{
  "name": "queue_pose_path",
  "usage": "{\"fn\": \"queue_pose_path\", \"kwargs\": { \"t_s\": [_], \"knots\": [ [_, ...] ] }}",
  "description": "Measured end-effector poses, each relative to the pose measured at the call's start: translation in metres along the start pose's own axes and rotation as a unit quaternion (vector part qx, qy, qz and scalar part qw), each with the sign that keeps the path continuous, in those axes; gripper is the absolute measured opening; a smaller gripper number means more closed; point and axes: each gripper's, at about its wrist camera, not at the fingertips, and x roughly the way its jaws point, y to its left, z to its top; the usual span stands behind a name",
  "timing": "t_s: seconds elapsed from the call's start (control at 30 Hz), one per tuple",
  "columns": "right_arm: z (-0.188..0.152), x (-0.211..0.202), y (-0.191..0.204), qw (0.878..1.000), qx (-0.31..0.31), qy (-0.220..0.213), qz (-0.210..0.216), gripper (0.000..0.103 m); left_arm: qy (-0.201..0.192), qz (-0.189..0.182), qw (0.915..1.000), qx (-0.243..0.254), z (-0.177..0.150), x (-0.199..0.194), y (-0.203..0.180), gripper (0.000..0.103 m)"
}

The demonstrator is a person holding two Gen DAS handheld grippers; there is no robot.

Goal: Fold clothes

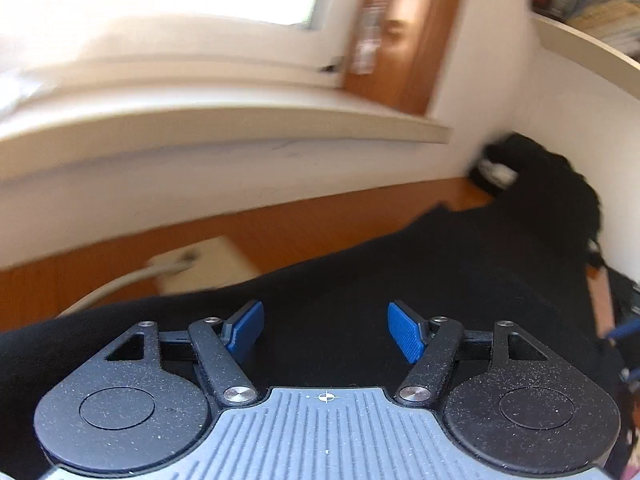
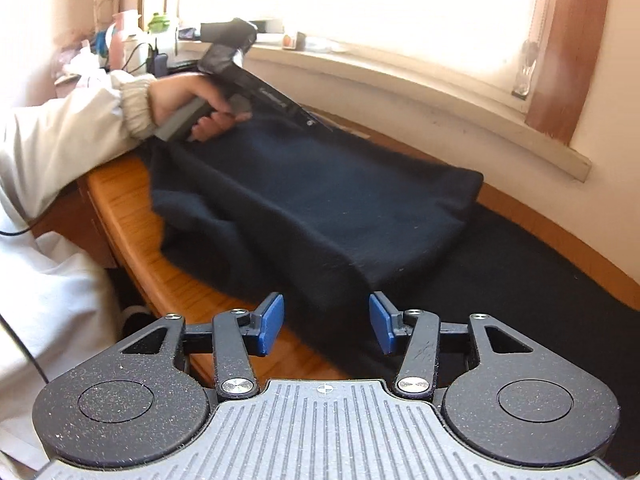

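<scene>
Right wrist view shows no readable writing; a faint mark on the left tool's body is too blurred to read. One dark navy garment [image 2: 312, 200] lies folded across the wooden desk [image 2: 132, 216] at frame centre, its near edge between the blue pads of the right tool [image 2: 326, 324], which stands wide open, gripping nothing. At upper left a hand [image 2: 188, 104] holds the left tool over the garment's far end. Left wrist view: the left tool [image 1: 326, 332] gapes open above black cloth [image 1: 400, 280].
</scene>
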Motion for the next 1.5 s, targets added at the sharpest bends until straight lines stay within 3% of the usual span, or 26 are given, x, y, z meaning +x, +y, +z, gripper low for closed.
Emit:
{"fn": "queue_pose_path", "kwargs": {
  "t_s": [0.2, 0.4, 0.7, 0.9, 1.13, 1.2, 1.23, 1.3, 1.37, 1.5],
  "knots": [
    [0.004, -0.003, -0.026, 0.999, -0.008, 0.003, 0.038, 0.037, 0.04, -0.067, 0.9957, 0.05, 0.021, 0.039, -0.08, 0.072],
    [0.008, -0.011, -0.041, 0.998, -0.009, -0.001, 0.055, 0.035, 0.089, -0.098, 0.9908, 0.025, 0.03, 0.084, -0.121, 0.071],
    [-0.015, 0.001, -0.059, 0.996, 0.037, -0.038, 0.072, 0.035, 0.103, -0.089, 0.9901, 0.033, 0.018, 0.097, -0.149, 0.071],
    [-0.018, -0.013, -0.076, 0.991, 0.083, -0.092, 0.059, 0.035, 0.099, -0.082, 0.9909, 0.039, 0.015, 0.098, -0.152, 0.072],
    [-0.016, 0.011, -0.052, 0.993, 0.053, -0.044, 0.092, 0.035, 0.095, -0.064, 0.9919, 0.055, 0.013, 0.099, -0.159, 0.068],
    [-0.014, 0.014, -0.048, 0.993, 0.048, -0.048, 0.092, 0.034, 0.09, -0.044, 0.9925, 0.07, 0.011, 0.099, -0.164, 0.049],
    [-0.012, 0.014, -0.046, 0.993, 0.045, -0.048, 0.093, 0.031, 0.087, -0.035, 0.9924, 0.079, 0.01, 0.099, -0.166, 0.045],
    [-0.009, 0.015, -0.042, 0.994, 0.038, -0.05, 0.091, 0.018, 0.079, -0.026, 0.9926, 0.089, 0.008, 0.098, -0.167, 0.01],
    [-0.005, 0.011, -0.038, 0.995, 0.029, -0.054, 0.078, 0.009, 0.064, -0.024, 0.9942, 0.083, 0.009, 0.095, -0.164, 0.003],
    [0.0, -0.011, -0.024, 0.997, 0.002, -0.065, 0.051, 0.006, 0.024, -0.023, 0.9976, 0.061, 0.017, 0.082, -0.157, 0.003]
  ]
}}
